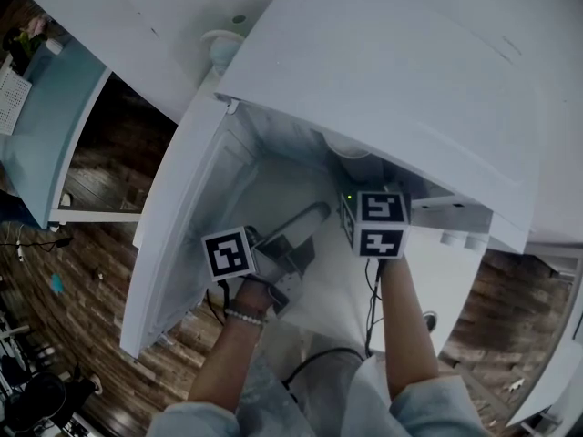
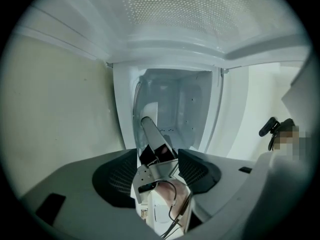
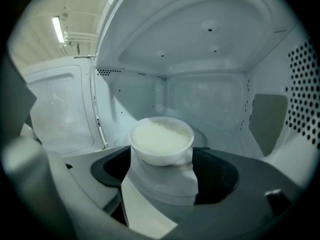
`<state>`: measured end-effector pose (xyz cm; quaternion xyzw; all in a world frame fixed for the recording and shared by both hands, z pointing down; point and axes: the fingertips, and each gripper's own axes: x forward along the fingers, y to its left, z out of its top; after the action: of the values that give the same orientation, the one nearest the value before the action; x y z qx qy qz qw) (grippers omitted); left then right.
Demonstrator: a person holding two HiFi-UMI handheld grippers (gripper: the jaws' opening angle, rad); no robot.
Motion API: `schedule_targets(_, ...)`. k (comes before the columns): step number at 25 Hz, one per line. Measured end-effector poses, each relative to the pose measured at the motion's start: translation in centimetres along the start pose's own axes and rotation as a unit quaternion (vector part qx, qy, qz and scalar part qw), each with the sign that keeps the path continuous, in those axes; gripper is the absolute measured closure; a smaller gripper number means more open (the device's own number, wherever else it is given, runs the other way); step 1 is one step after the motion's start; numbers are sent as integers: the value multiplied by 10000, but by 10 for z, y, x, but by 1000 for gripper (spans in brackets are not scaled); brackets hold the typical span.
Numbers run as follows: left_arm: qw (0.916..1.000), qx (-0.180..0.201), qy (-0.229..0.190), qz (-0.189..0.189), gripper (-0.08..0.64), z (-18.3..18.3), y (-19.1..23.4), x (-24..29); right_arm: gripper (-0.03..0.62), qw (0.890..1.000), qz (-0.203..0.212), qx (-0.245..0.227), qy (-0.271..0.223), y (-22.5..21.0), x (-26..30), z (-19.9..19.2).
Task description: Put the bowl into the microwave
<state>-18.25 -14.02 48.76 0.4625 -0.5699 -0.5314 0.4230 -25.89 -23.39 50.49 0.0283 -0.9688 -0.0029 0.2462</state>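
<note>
Wooden floor frames the white microwave, its door swung wide at left. In the head view the microwave's top hides the bowl and my right tool's tips. Bowl: upright, mouth up, round with no long axis, white-filled, on the cavity floor, walls well clear all round. My right tool: jaws spread, bowl between their tips, not gripped. My left tool: jaws apart, holding nothing; a cabled metal bracket in their gap is hard to place.
</note>
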Motion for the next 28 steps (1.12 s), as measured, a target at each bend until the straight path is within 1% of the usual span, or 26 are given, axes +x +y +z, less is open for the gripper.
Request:
schedule_targets(3, 9999, 86, 54, 39, 325, -3, 1, -2, 196, 10000, -17, 16, -20, 0, -2, 0)
schedule_targets(5, 9998, 155, 86, 59, 327, -5, 0, -3, 195, 10000, -23, 2, 48, 0, -6, -4)
schedule_targets(6, 9996, 232, 119, 108, 358, -7, 0, -3, 195, 10000, -15, -4, 94, 0, -8, -7)
schedule_targets(10, 9963, 718, 301, 374, 439, -14, -4, -2, 196, 9998, -28, 37, 169, 0, -20, -17)
schedule_targets(12, 9941, 922, 347, 447, 496, -18, -8, -2, 211, 9998, -75, 92, 168, -2, -31, -21)
schedule_targets(15, 9894, 1251, 347, 643, 549, -20, -10, -5, 265, 9998, -98, 67, 133, -2, -50, -25)
schedule_targets(18, 9850, 1575, 316, 630, 551, -21, -23, -7, 398, 9999, -112, -66, -70, 1, -71, -19)
schedule_targets(20, 9834, 1699, 321, 550, 551, -24, -36, -6, 462, 9996, -113, -66, -251, 3, -85, -12)
schedule_targets(21, 9821, 1774, 339, 528, 551, -26, -42, -6, 503, 9993, -90, -23, -371, 4, -93, -7)
schedule_targets(22, 9803, 1869, 362, 517, 551, -27, -48, -7, 527, 9987, -45, 71, -508, 6, -101, -2)
schedule_targets(23, 9781, 1982, 385, 511, 551, -28, -54, -7, 567, 9977, 5, 217, -637, 7, -109, 3)
schedule_targets(24, 9754, 2108, 401, 509, 551, -28, -61, -7, 588, 9965, 54, 382, -738, 7, -117, 8)
schedule_targets(26, 9688, 2387, 423, 514, 551, -28, -74, -6, 588, 9940, 144, 603, -903, 7, -132, 18)
schedule_targets(28, 9608, 2677, 451, 556, 551, -29, -86, -8, 589, 9919, 182, 601, -1100, 6, -147, 26)
